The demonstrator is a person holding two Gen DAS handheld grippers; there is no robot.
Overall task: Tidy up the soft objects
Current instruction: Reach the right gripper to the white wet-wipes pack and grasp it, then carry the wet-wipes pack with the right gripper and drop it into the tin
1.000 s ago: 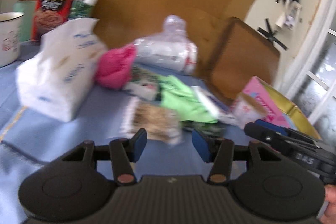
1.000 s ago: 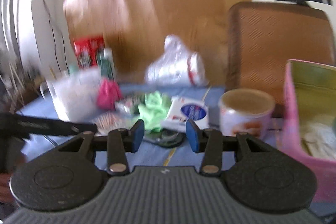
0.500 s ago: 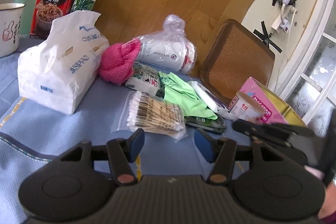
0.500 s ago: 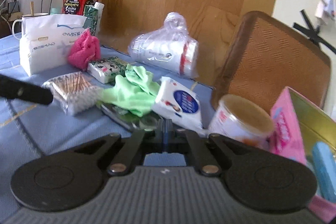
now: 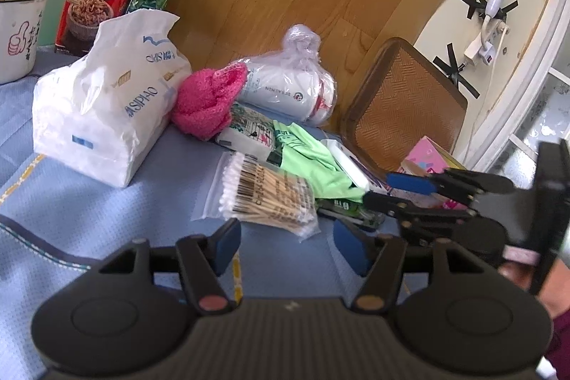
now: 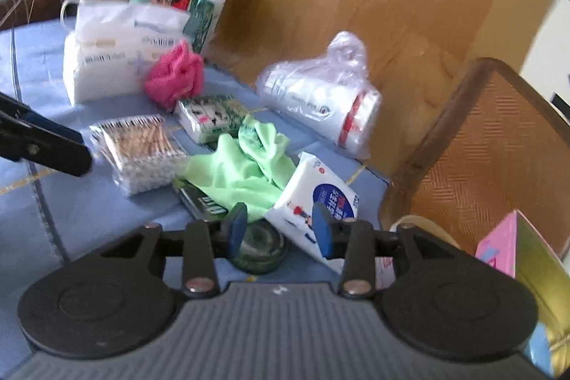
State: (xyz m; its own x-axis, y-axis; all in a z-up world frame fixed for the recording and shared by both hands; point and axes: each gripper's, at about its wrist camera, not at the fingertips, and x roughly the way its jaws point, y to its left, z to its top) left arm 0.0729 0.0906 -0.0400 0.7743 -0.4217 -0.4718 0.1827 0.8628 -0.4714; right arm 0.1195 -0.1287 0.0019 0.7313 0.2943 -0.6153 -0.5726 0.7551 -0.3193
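Both tongs are spread and empty: the left tongs (image 5: pixel 286 246) hover just short of the swab bag (image 5: pixel 265 196), the right tongs (image 6: pixel 279 230) near the green cloth (image 6: pixel 242 170).

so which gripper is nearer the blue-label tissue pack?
Right. The right gripper sits open just in front of the tissue pack. The left gripper is further back, open, facing the cotton swab bag.

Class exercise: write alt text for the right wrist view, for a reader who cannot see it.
The open right gripper hovers low over a blue tablecloth, its fingers framing a small white tissue pack. Beside the pack lie a green cloth, bagged cotton swabs and a pink fluffy cloth.
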